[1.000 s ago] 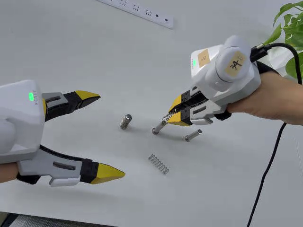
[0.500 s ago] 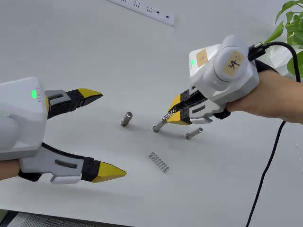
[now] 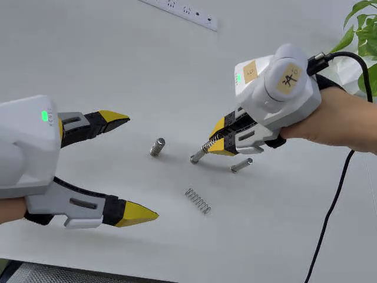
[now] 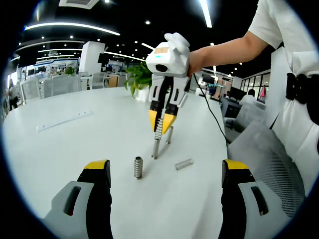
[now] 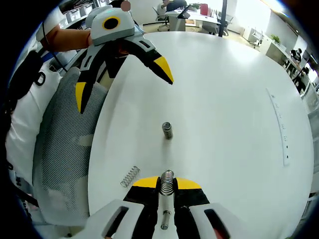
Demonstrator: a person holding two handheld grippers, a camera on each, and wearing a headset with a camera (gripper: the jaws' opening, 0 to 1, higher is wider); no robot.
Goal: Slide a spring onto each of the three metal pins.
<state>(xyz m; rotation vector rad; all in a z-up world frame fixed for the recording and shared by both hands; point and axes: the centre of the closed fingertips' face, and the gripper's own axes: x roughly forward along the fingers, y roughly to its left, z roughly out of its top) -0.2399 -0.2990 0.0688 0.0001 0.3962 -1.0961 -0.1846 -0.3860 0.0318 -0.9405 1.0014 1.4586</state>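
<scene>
1. Right gripper (image 3: 215,145) is closed narrow on a spring (image 3: 207,145). In the right gripper view the coil end sits pinched between the yellow tips.
2. The spring's lower end meets a pin (image 3: 197,157) that leans up from the desk (image 3: 118,59), its lower end on the surface. We judge the spring is partly threaded, not seated.
3. To do this well, we keep the spring in line with the pin's lean and push along the shaft, not sideways, or the loose pin may tip. We squeeze lightly so the coils don't crush.
4. Left gripper (image 3: 132,168) hangs wide open, holding nothing, well apart from the pins. It could steady the pin if needed.
5. Further out, a finished pin (image 3: 157,147) stands to the left with its spring on. A bare pin (image 3: 241,165) lies on its side just right, and a loose spring (image 3: 197,202) lies nearer us.
6. We judge one done, one in hand, one left.
</scene>
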